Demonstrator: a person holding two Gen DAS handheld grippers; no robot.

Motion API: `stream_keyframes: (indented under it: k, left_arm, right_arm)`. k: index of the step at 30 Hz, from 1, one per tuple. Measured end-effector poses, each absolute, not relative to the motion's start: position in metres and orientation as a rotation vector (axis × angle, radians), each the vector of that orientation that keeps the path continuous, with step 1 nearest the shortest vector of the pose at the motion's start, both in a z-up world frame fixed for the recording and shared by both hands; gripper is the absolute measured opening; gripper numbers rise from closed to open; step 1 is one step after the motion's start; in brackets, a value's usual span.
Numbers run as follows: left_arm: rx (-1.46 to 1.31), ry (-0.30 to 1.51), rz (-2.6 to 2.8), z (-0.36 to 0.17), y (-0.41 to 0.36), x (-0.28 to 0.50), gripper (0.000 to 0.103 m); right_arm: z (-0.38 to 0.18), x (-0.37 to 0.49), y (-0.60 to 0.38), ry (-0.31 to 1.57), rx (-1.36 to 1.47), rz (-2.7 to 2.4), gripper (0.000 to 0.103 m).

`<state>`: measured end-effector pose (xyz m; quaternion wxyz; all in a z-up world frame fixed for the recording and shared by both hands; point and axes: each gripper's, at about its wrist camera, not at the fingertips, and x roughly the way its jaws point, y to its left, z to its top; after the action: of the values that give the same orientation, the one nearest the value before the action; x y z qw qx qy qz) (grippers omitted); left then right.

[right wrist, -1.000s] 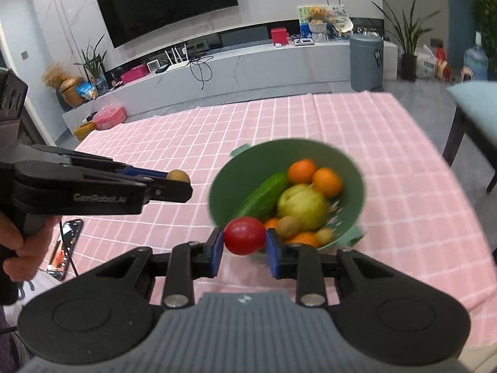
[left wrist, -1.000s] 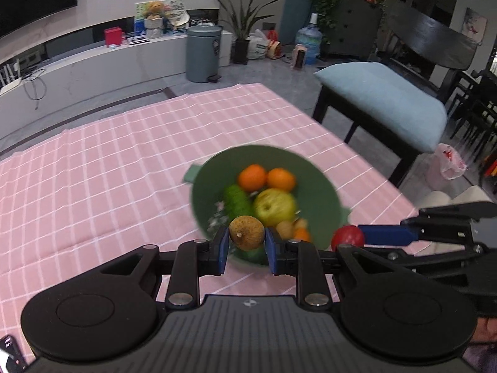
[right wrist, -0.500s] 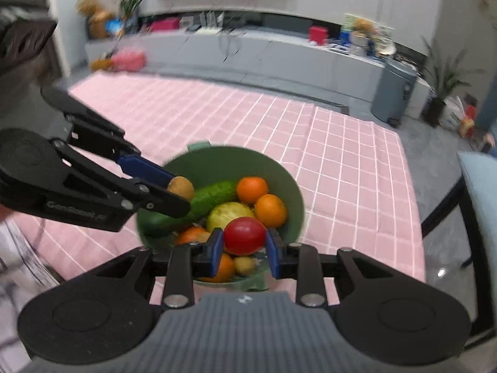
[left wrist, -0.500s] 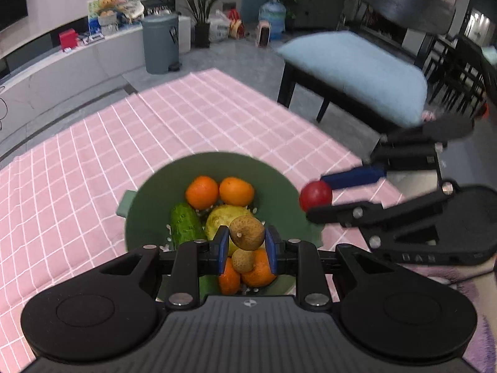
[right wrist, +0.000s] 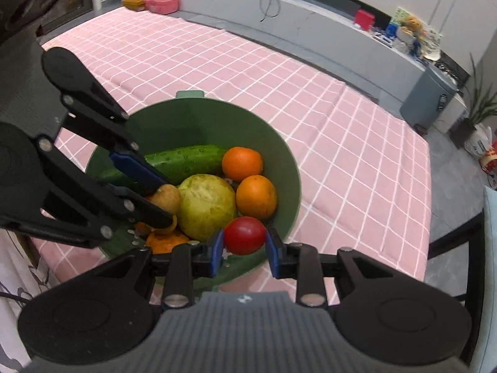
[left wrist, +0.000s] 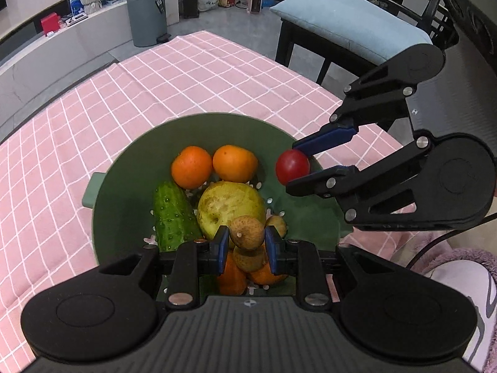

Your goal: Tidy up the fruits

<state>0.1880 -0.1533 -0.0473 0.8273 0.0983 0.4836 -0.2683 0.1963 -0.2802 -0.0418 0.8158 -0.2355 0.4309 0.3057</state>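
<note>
A green colander bowl (left wrist: 124, 168) (right wrist: 192, 118) sits on the pink checked tablecloth. It holds a cucumber (left wrist: 174, 217) (right wrist: 183, 160), a yellow-green pear-like fruit (left wrist: 230, 208) (right wrist: 206, 206), two oranges (left wrist: 214, 164) (right wrist: 248, 177) and smaller fruits beneath. My left gripper (left wrist: 243, 245) (right wrist: 161, 199) is shut on a small brown kiwi-like fruit (left wrist: 247, 232) (right wrist: 166, 197), held over the bowl's near side. My right gripper (right wrist: 243, 245) (left wrist: 298, 168) is shut on a red tomato (right wrist: 245, 234) (left wrist: 292, 166), held above the bowl's rim.
The tablecloth (left wrist: 202, 74) (right wrist: 341, 143) stretches beyond the bowl. A dark bench with a pale blue cushion (left wrist: 348, 28) stands off the table's far edge, and a grey bin (left wrist: 146, 12) (right wrist: 425, 99) sits by the low wall unit. A person's pink sleeve (left wrist: 459, 267) shows at lower right.
Both grippers have come in and down over the bowl, each still holding its fruit. The right gripper has rolled, so its fingers now stand one above the other in the left wrist view.
</note>
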Motion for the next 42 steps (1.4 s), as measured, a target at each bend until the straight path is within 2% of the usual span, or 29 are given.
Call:
stream_keyframes:
  k: [14,18,21,26,30,33,38,42]
  left_arm:
    - [0.155,1.028,-0.584,-0.055,-0.149,0.196,0.033]
    - [0.153,1.028,-0.567,-0.053,-0.147,0.193,0.044]
    - [0.15,1.011,-0.559,-0.045,-0.144,0.188,0.047]
    - [0.162,0.933,-0.532,-0.019,-0.137,0.171,0.052]
    - [0.163,0.851,-0.48,0.006,-0.126,0.151,0.06]
    - [0.139,0.793,-0.432,0.022,-0.115,0.133,0.064]
    - [0.105,0.7,-0.366,0.041,-0.094,0.1,0.068]
    - [0.083,0.62,-0.302,0.051,-0.077,0.073,0.077]
  right_arm:
    - [-0.057,0.198,-0.267,0.965,-0.566,0.686,0.027]
    - [-0.052,0.194,-0.261,0.966,-0.591,0.687,0.036]
    - [-0.045,0.189,-0.259,0.957,-0.611,0.68,0.046]
    - [-0.021,0.181,-0.262,0.904,-0.601,0.657,0.052]
    - [0.005,0.167,-0.265,0.832,-0.566,0.594,0.07]
    - [0.023,0.152,-0.267,0.781,-0.507,0.522,0.077]
    - [0.048,0.115,-0.27,0.682,-0.35,0.412,0.083]
    - [0.056,0.081,-0.269,0.608,-0.193,0.347,0.088]
